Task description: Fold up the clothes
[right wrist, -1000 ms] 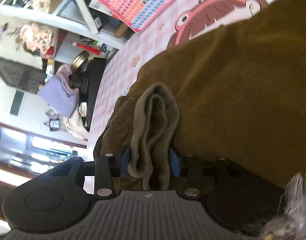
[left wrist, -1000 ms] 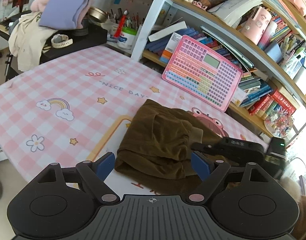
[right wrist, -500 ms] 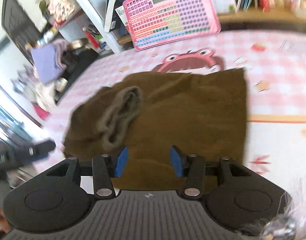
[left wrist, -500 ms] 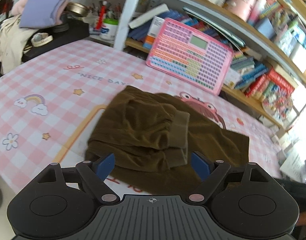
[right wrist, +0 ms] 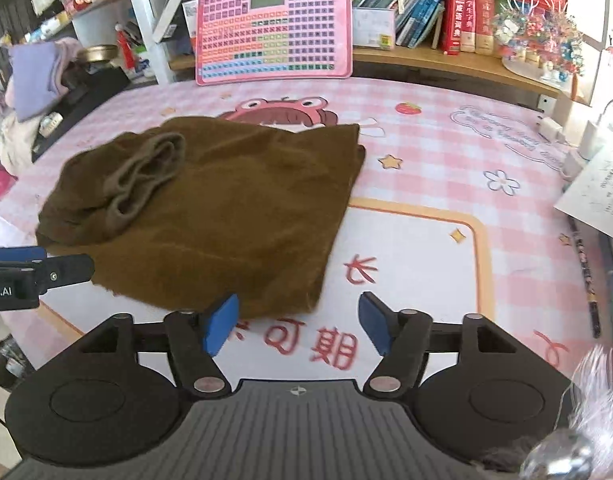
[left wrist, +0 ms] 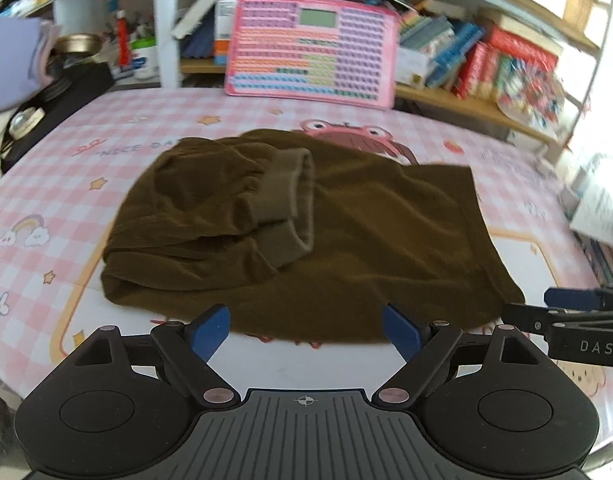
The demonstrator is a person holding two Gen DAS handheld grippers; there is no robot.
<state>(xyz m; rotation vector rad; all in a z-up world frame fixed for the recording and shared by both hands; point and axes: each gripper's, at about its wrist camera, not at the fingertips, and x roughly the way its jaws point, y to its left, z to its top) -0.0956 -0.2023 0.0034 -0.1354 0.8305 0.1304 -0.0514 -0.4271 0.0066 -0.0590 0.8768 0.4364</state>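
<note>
A brown garment (left wrist: 346, 240) lies partly folded on the pink checked tablecloth (left wrist: 86, 140), its ribbed cuffs (left wrist: 294, 204) laid on top at the left. It also shows in the right wrist view (right wrist: 226, 208). My left gripper (left wrist: 305, 330) is open and empty, just short of the garment's near edge. My right gripper (right wrist: 298, 326) is open and empty at the garment's near right corner. Each gripper's side shows in the other's view.
A pink keyboard toy (right wrist: 274, 24) leans on the bookshelf (right wrist: 446, 60) at the back. A black stand with clothes and a bowl (right wrist: 86, 80) is at the back left. Papers (right wrist: 594, 196) and a charger (right wrist: 586, 144) lie at the right edge.
My right gripper has let go of the cuffs and pulled back to the near edge, opening wide. My left gripper has swung right to face the garment squarely.
</note>
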